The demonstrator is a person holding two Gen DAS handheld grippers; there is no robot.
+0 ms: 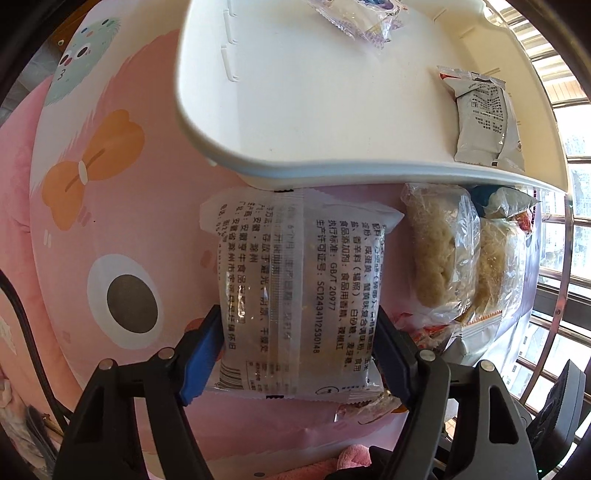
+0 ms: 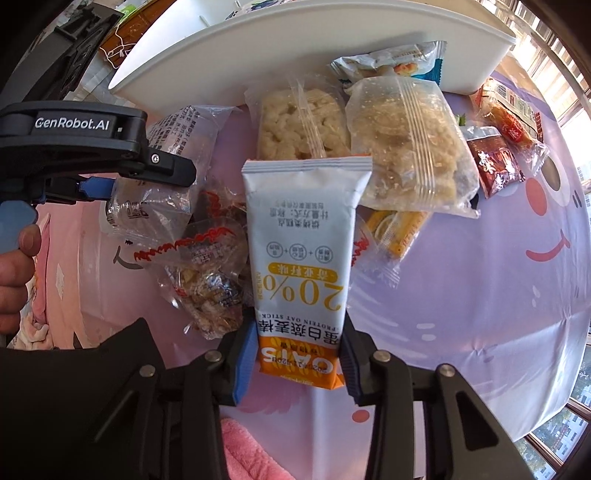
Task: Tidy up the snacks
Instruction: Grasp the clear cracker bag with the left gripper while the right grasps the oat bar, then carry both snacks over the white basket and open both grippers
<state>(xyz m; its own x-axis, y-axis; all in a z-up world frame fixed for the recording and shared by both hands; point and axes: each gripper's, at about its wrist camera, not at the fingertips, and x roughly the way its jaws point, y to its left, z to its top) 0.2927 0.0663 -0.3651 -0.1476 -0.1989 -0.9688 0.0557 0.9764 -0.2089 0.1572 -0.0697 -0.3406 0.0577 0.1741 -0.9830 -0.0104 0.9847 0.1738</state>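
In the left wrist view a clear snack packet (image 1: 295,295) with black print lies lengthwise between the fingers of my left gripper (image 1: 299,350), whose blue pads (image 1: 201,354) press on its two sides. The right wrist view shows a white and orange oat bar packet (image 2: 301,258), and my right gripper (image 2: 295,363) is shut on its orange end. That packet lies over a heap of snack packets (image 2: 402,147) on the pink and lilac cloth (image 2: 461,314). My left gripper (image 2: 99,184) also shows at the left of the right wrist view, held by a hand (image 2: 18,266).
A white tray (image 1: 332,170) stands just beyond the snacks, holding a grey packet (image 1: 484,122) and a clear wrapper (image 1: 354,18). More packets (image 1: 443,251) lie along its near rim. A window with metal bars (image 1: 554,295) runs along the right, and pink fabric (image 2: 247,450) is at the bottom.
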